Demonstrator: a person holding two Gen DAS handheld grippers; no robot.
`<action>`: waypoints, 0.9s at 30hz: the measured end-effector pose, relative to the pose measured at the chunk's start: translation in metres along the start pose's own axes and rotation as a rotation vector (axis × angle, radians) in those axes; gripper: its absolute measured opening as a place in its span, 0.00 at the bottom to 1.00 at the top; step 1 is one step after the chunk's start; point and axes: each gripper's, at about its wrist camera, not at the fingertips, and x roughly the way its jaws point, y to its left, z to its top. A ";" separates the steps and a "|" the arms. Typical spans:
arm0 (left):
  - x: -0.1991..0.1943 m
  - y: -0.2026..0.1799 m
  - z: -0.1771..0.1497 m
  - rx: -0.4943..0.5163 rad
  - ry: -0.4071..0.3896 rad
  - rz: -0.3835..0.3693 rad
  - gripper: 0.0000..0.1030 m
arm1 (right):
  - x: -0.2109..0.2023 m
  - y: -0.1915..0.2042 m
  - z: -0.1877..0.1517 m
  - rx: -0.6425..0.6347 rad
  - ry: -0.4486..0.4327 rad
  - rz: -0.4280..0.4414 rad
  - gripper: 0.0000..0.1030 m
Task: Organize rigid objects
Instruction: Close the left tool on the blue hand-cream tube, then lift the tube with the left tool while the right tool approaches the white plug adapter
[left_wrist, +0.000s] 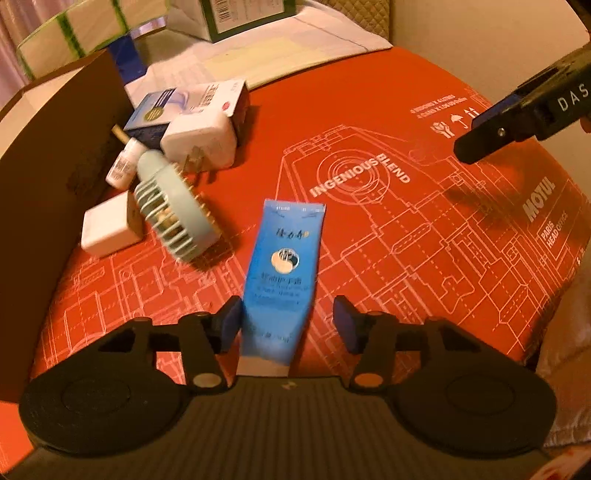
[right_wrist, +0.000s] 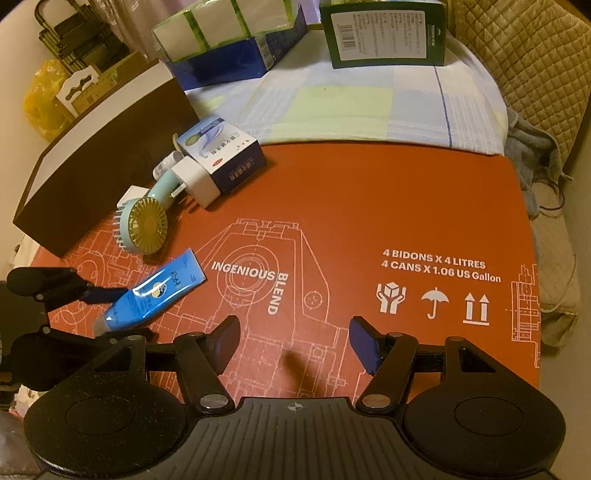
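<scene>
A blue tube (left_wrist: 281, 269) lies on the red printed cardboard (left_wrist: 406, 229). My left gripper (left_wrist: 288, 325) is open, its pads on either side of the tube's lower end without closing on it; it also shows in the right wrist view (right_wrist: 107, 310) around the tube (right_wrist: 155, 291). My right gripper (right_wrist: 293, 345) is open and empty over bare cardboard (right_wrist: 369, 206); it appears at the upper right of the left wrist view (left_wrist: 476, 136). A pile at the left holds a pale blue hand fan (left_wrist: 177, 218), white chargers (left_wrist: 201, 142), a small bottle (left_wrist: 122, 166) and a blue-white carton (left_wrist: 184, 107).
A brown cardboard flap (left_wrist: 55, 155) stands along the left edge beside the pile. Boxes (right_wrist: 229, 33) and a dark green box (right_wrist: 384, 33) sit on the checked cloth (right_wrist: 351, 107) behind. A quilted cushion (right_wrist: 517, 55) is at the far right.
</scene>
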 end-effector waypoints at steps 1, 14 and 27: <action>0.001 0.000 0.001 0.006 -0.001 -0.005 0.49 | 0.000 0.000 -0.001 -0.001 0.002 0.002 0.61; -0.009 -0.009 -0.001 -0.016 -0.032 -0.005 0.33 | -0.003 -0.001 -0.006 -0.004 0.002 0.009 0.61; -0.052 0.022 -0.032 -0.238 -0.096 0.100 0.33 | 0.011 0.029 0.006 -0.094 0.008 0.066 0.61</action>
